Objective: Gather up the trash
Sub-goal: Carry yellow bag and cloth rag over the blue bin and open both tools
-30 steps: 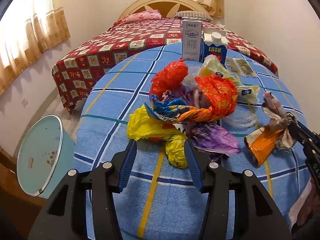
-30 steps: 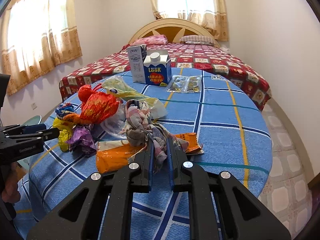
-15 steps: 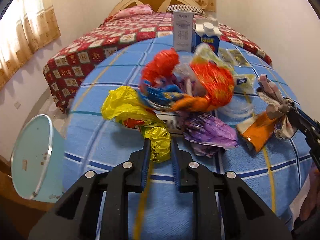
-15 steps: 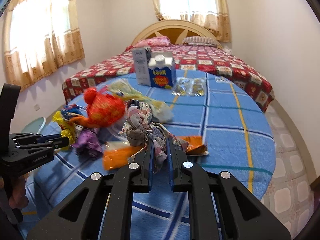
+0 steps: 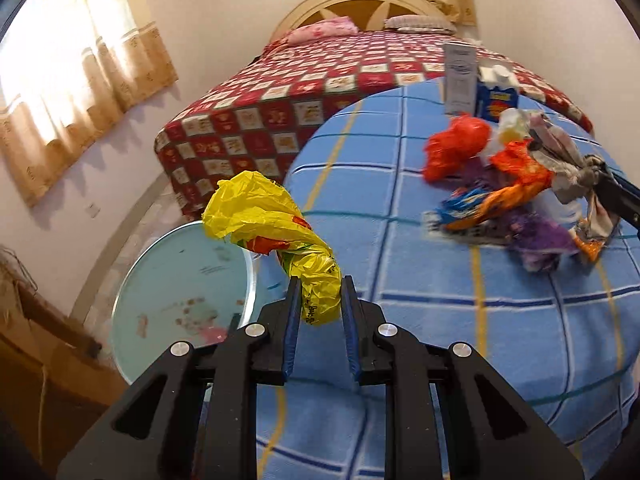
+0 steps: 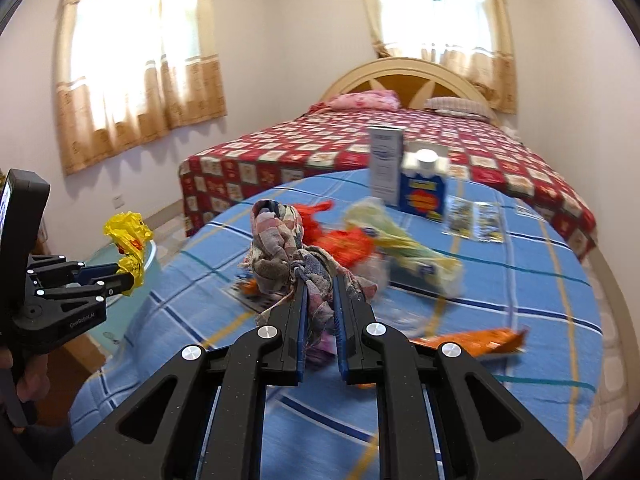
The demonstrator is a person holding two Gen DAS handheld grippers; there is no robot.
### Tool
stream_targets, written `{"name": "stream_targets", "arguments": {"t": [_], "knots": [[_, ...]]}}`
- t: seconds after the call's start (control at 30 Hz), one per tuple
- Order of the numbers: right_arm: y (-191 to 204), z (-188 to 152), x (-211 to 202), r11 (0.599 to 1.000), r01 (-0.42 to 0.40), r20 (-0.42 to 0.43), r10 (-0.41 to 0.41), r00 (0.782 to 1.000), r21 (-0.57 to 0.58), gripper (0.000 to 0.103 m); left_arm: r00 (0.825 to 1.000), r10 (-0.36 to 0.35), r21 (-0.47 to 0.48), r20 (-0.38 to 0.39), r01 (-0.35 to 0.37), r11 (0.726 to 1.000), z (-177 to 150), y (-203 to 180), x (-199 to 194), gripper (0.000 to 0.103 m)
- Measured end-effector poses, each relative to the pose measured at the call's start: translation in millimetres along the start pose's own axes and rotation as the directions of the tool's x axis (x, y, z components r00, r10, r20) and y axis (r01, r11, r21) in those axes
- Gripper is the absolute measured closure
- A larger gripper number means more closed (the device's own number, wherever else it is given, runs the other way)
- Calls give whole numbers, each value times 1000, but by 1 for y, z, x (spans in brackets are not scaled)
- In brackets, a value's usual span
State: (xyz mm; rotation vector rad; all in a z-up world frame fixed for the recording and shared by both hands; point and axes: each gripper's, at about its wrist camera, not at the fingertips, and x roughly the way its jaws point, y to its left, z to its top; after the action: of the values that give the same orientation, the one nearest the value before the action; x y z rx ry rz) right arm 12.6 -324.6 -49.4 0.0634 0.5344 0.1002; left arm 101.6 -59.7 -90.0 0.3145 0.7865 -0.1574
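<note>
My left gripper (image 5: pixel 320 292) is shut on the tail of a crumpled yellow plastic bag (image 5: pixel 260 216), which hangs in the air past the table's left edge, above a teal bin (image 5: pixel 184 292). The right wrist view shows that left gripper (image 6: pixel 124 276) and the yellow bag (image 6: pixel 128 236) at far left. My right gripper (image 6: pixel 320 292) is shut on a bunched checked cloth (image 6: pixel 280 248), raised above the blue table (image 6: pixel 520 300). Red bag (image 5: pixel 456 144), orange wrapper (image 5: pixel 516 176) and purple bag (image 5: pixel 540 240) lie heaped on the table. An orange packet (image 6: pixel 472 340) lies flat by my right fingers.
A white carton (image 6: pixel 384 164) and a blue milk carton (image 6: pixel 424 188) stand at the table's far side, with flat sachets (image 6: pixel 476 220) beside them. A bed with a red checked cover (image 6: pixel 320 148) lies beyond. A hand (image 6: pixel 28 380) grips the left tool.
The left gripper closed on the yellow bag and carried it left off the pile, over the bin. The right gripper rose with the cloth; the orange packet stayed on the table.
</note>
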Motion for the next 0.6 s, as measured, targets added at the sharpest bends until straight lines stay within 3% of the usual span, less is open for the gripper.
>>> {"name": "stream_targets", "arguments": {"t": [0.6], "knots": [[99,24,57,979,-126,-63,118,991,-157,90,988,150,-67,-44,-152,986,-23,83,6,83]]}}
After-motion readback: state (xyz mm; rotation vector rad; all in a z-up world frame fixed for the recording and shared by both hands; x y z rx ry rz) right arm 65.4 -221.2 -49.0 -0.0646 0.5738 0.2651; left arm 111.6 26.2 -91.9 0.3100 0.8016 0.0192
